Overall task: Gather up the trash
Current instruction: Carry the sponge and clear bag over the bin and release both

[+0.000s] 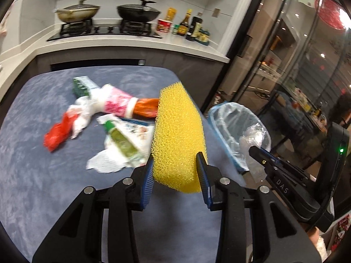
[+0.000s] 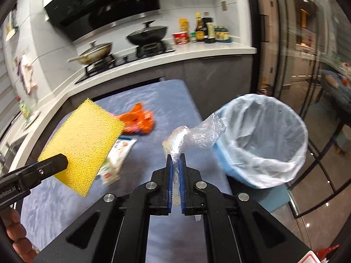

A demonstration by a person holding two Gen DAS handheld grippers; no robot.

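My left gripper [image 1: 175, 160] is shut on a yellow sponge [image 1: 178, 135], lifted above the blue-grey table [image 1: 43, 186]; the sponge [image 2: 84, 144] and that gripper [image 2: 54, 162] also show at the left of the right wrist view. My right gripper [image 2: 175, 159] is shut on a crumpled clear plastic wrapper [image 2: 195, 135], held up just left of the light blue trash bin [image 2: 263, 140] with its clear liner. From the left wrist view the right gripper [image 1: 254, 150] holds the wrapper [image 1: 252, 137] over the bin's [image 1: 230, 118] near rim.
Loose trash lies on the table: a red bag [image 1: 57, 135], white tissue [image 1: 105, 162], a green bottle [image 1: 122, 142], a pink-and-white pack [image 1: 116, 103], an orange wrapper [image 2: 138, 120]. Behind is a counter [image 1: 131, 43] with a stove, two woks and sauce bottles. Glass doors stand on the right.
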